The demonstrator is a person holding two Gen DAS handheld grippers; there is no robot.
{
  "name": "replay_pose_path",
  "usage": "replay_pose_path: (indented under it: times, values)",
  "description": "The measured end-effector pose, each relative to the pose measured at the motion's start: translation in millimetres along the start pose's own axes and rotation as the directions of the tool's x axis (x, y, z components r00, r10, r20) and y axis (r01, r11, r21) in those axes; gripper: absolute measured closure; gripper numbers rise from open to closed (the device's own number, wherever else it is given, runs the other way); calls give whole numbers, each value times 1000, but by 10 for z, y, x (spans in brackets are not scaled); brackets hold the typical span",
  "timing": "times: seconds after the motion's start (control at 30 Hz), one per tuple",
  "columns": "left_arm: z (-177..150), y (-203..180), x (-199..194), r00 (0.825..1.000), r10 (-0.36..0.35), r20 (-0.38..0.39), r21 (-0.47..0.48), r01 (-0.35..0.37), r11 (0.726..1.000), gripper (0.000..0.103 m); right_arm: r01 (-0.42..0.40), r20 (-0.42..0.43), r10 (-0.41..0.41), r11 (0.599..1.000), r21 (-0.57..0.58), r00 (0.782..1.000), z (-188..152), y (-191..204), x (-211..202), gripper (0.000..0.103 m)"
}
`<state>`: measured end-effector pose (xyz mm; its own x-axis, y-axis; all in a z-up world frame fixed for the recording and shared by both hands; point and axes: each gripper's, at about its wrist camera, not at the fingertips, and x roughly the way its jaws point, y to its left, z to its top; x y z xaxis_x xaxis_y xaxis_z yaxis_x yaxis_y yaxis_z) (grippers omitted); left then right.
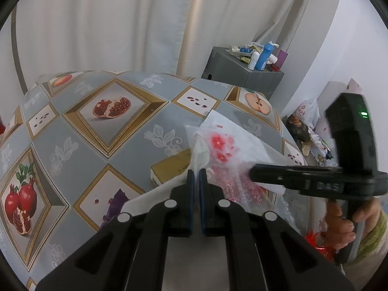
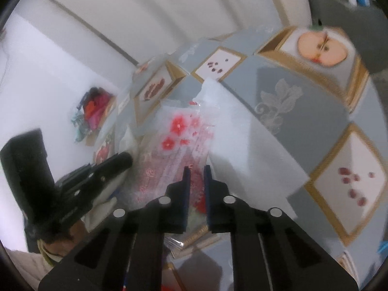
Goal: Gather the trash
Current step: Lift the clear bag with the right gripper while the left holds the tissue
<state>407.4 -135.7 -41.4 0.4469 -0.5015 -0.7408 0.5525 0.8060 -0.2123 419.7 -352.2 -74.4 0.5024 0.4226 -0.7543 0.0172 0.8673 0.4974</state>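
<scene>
Judged from the layout: collecting under way, nothing yet seen dropped in any bin or bag; no bin in either view.

Far left: only patterned tabletop point(image 1: 72, 145), no loose litter there.

Left of centre: left claw point(image 1: 197, 169) pitched steeply down toward the tabletop, pinched shut on a white tissue point(image 1: 200, 154), with the crumpled end sticking up past the pads. Lifted or only gripped: cannot tell.

Just beside and partly under the tissue: a tan cardboard box point(image 1: 169, 167) lying flat, apparently not yet dealt with.

Centre to right: a flower-printed plastic wrapper point(image 1: 223, 145) spread over a white paper sheet point(image 1: 249, 131), both near the right edge of the tabletop, touching the tissue.

Right: right claw point(image 2: 197, 167) reaching in from the right edge, tilted down much like the left, tips over the wrapper. Narrow gap between the jaws, red-printed plastic lying in it; whether the pads actually bite cannot be told through the blur. Handle wrapped by a hand point(image 1: 339, 225) low at the right.

Left to do, by this reading: secure the wrapper, carry tissue and wrapper off, then clear the sheet and the box.
</scene>
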Motion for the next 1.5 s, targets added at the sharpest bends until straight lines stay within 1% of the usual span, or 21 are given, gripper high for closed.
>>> replay_pose_path:
  times: [0.03, 0.1, 0.13, 0.17, 0.2, 0.23, 0.27, 0.33, 0.37, 0.43, 0.5, 0.63, 0.7, 0.73, 0.8, 0.87, 0.97, 1.07, 1.1, 1.43, 1.5]
  values:
    - [-6, -18, 0, 1000, 1, 0, 2, -1, 1000, 99, 16, 9, -16, 999, -40, 1000, -22, 58, -47, 89]
    - [-6, -2, -9, 1000, 2, -1, 2, -2, 1000, 99, 74, 30, -70, 982, -172, 997, -101, 244, -151, 82]
    - [-11, -17, -10, 1000, 3, -1, 3, -3, 1000, 99, 95, 34, -89, 962, -255, 995, -170, 360, -200, 81]
    - [-7, -11, -9, 1000, 3, -2, 3, -3, 1000, 99, 108, 37, -102, 946, -306, 994, -221, 431, -222, 75]
    - [-6, -12, -8, 1000, 5, -2, 4, -5, 1000, 99, 133, 44, -126, 917, -375, 991, -299, 507, -260, 70]
    - [-8, -19, -8, 1000, 6, -2, 6, -6, 1000, 99, 161, 49, -156, 875, -456, 987, -387, 618, -263, 67]
    - [-9, -23, -9, 1000, 8, -2, 7, -8, 1000, 99, 177, 53, -174, 848, -500, 983, -440, 667, -262, 64]
    - [-8, -17, -9, 1000, 9, -2, 8, -9, 1000, 99, 221, 67, -228, 765, -604, 971, -584, 788, -226, 61]
    - [-10, -21, -11, 1000, 10, -2, 9, -10, 1000, 99, 244, 75, -256, 731, -638, 964, -646, 811, -197, 60]
    - [-13, -22, -13, 1000, 11, -3, 6, -11, 1000, 99, 281, 86, -307, 677, -681, 948, -719, 812, -130, 60]
    - [-2, -12, -3, 1000, 12, -3, 8, -12, 1000, 99, 307, 102, -336, 646, -699, 936, -740, 802, -69, 60]
    - [-2, -12, -3, 1000, 11, -3, 6, -11, 1000, 99, 332, 119, -363, 608, -721, 924, -708, 803, 114, 60]
    - [-1, -10, -3, 1000, 10, -3, 5, -10, 1000, 99, 336, 124, -365, 604, -723, 923, -681, 796, 177, 61]
    - [-5, -18, -5, 1000, 10, -3, 5, -10, 1000, 99, 333, 123, -360, 609, -720, 925, -663, 790, 198, 63]
    - [-3, -15, -2, 1000, 9, -4, 4, -9, 1000, 99, 331, 123, -353, 618, -713, 927, -633, 780, 217, 73]
    - [0, -10, 0, 1000, 10, -4, 5, -10, 1000, 99, 331, 126, -351, 622, -709, 928, -611, 778, 235, 80]
    - [1, -8, 1, 1000, 9, -4, 5, -9, 1000, 99, 346, 141, -358, 611, -712, 923, -622, 785, 245, 85]
    - [3, -9, 3, 1000, 8, -3, 4, -8, 1000, 99, 352, 151, -359, 602, -717, 921, -664, 806, 223, 87]
    - [0, -17, 2, 1000, 8, -3, 3, -8, 1000, 99, 353, 154, -357, 600, -718, 921, -678, 811, 208, 91]
    - [1, -35, -39, 1000, 24, 15, 6, -24, 1000, 99, 395, 212, -361, 570, -720, 908, -746, 898, 59, 95]
    - [3, -15, -64, 999, 27, 20, 4, -27, 1000, 99, 404, 226, -361, 564, -720, 905, -817, 954, -31, 96]
